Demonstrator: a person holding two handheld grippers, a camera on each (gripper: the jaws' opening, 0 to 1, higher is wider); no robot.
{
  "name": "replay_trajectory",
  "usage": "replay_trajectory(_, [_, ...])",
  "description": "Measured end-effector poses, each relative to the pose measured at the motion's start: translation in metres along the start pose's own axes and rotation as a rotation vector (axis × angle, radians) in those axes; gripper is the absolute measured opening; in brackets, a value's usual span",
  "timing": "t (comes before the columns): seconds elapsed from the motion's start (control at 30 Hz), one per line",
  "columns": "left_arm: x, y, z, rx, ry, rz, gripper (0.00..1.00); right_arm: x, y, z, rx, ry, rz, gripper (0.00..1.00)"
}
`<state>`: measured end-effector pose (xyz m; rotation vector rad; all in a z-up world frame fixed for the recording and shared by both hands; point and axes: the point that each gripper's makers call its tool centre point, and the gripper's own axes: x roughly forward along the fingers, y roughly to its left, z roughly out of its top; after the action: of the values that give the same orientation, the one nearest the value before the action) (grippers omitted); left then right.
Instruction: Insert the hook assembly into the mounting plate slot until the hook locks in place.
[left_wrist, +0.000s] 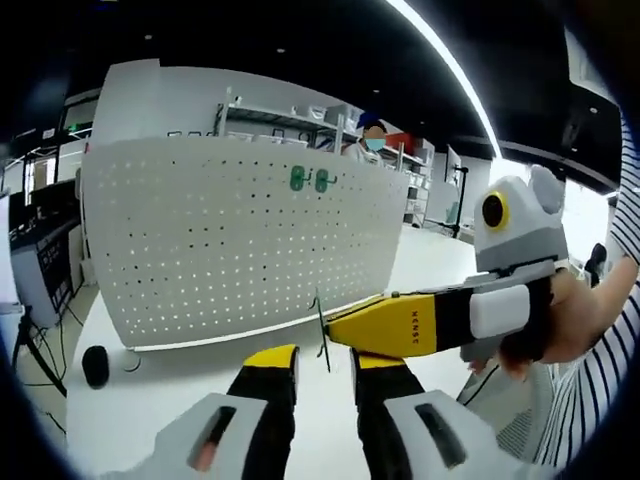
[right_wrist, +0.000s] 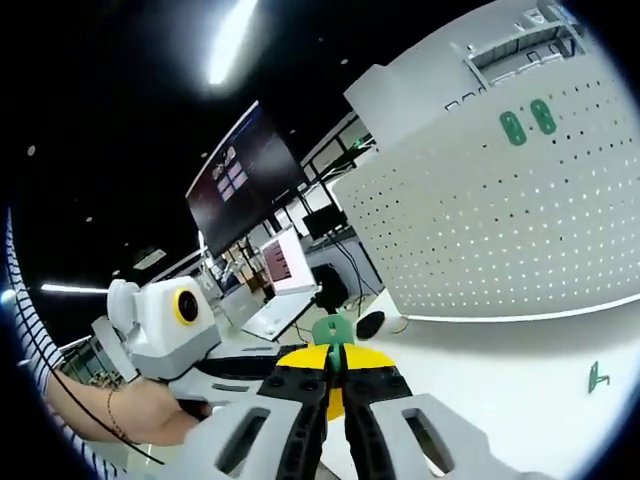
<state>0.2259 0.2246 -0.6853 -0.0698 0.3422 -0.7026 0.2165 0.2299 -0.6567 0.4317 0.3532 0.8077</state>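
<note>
A white perforated mounting plate (left_wrist: 240, 240) stands upright on the white table, with two green hook pieces (left_wrist: 310, 180) fixed near its top. In the right gripper view the plate (right_wrist: 500, 230) fills the right side, with the same green pieces (right_wrist: 527, 122). My right gripper (right_wrist: 335, 375) is shut on a green hook assembly (right_wrist: 333, 330). It enters the left gripper view from the right, and its yellow tip (left_wrist: 340, 328) holds the thin hook (left_wrist: 322, 335) short of the plate's lower edge. My left gripper (left_wrist: 324, 360) stands open just below that hook, holding nothing.
Another green hook (right_wrist: 597, 377) lies on the table (right_wrist: 500, 380) near the plate's base. A black round object (left_wrist: 95, 365) sits at the plate's left end. Behind are shelves, a laptop (right_wrist: 285, 290) and a person (left_wrist: 370, 135). A hand (left_wrist: 590, 320) holds the right gripper.
</note>
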Motion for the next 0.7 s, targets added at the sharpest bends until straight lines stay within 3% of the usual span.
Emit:
replay_trajectory(0.03, [0.000, 0.000, -0.001, -0.027, -0.004, -0.007, 0.38, 0.000, 0.000, -0.001, -0.004, 0.004, 0.003, 0.01])
replay_trajectory(0.47, [-0.002, -0.007, -0.016, -0.044, 0.021, -0.045, 0.68, -0.002, 0.005, -0.013, -0.137, 0.037, -0.006, 0.01])
replay_trajectory(0.57, [-0.002, -0.012, -0.019, -0.097, 0.006, -0.064, 0.78, -0.003, 0.004, -0.015, -0.149, 0.044, -0.009, 0.01])
replay_trajectory(0.7, [-0.006, -0.012, -0.026, -0.099, 0.007, -0.059, 0.81, -0.004, 0.001, -0.019, -0.160, 0.051, -0.022, 0.01])
